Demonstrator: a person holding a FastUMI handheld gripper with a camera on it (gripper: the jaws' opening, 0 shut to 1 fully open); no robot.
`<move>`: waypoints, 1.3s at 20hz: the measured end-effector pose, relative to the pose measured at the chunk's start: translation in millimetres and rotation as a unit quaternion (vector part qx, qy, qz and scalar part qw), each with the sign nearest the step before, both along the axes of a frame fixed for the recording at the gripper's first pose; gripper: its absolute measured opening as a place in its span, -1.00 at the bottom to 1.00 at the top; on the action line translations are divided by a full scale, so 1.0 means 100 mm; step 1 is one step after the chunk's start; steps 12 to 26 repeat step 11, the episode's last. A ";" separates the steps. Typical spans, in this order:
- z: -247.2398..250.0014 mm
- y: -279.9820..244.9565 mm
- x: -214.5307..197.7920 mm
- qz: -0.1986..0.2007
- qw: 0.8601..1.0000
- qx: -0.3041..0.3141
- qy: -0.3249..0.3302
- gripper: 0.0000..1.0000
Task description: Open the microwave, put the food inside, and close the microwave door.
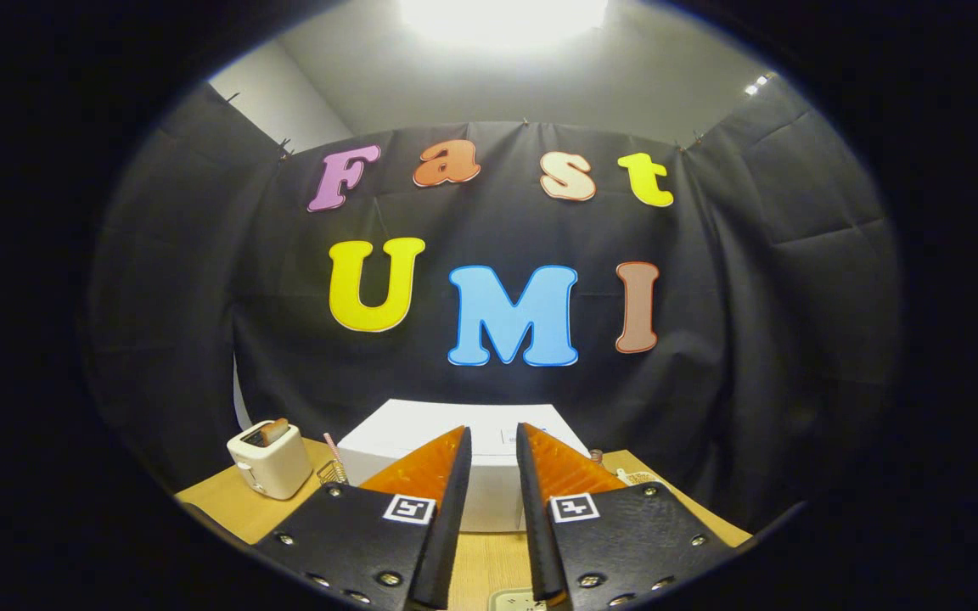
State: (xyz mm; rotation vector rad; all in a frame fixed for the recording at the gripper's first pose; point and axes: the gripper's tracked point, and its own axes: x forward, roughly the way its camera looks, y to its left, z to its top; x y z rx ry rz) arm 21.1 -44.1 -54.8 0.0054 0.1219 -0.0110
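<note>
The gripper (493,441) holds nothing, its fingers a narrow gap apart, and the white microwave (421,428) sits just beyond them, so a badly aimed reach could nudge the nearby toaster (271,461).

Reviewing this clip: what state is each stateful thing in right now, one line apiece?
Hand-held gripper: fingers close together with a narrow gap, nothing between them, raised above the table.
White box-shaped microwave: just beyond the fingers; seen from above, door state cannot be told.
Small cream toaster: upright on the wooden table, something sticking out of its slot.
</note>
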 end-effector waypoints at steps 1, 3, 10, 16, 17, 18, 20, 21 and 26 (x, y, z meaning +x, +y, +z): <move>0.05 -0.04 0.04 -0.014 1.000 -0.002 -0.002 -0.20; 0.14 -0.04 0.09 -0.021 1.000 -0.015 -0.012 0.56; 0.05 0.03 0.23 -0.026 1.000 0.013 0.005 0.92; 0.05 0.03 0.24 -0.027 1.000 0.008 0.006 0.92; 0.05 0.03 0.24 -0.027 1.000 0.008 0.006 0.92; 0.05 0.03 0.24 -0.027 1.000 0.008 0.006 0.92; 0.05 0.03 0.24 -0.027 1.000 0.008 0.006 0.92; 0.05 0.03 0.24 -0.027 1.000 0.008 0.006 0.92; 0.05 0.03 0.24 -0.027 1.000 0.008 0.006 0.92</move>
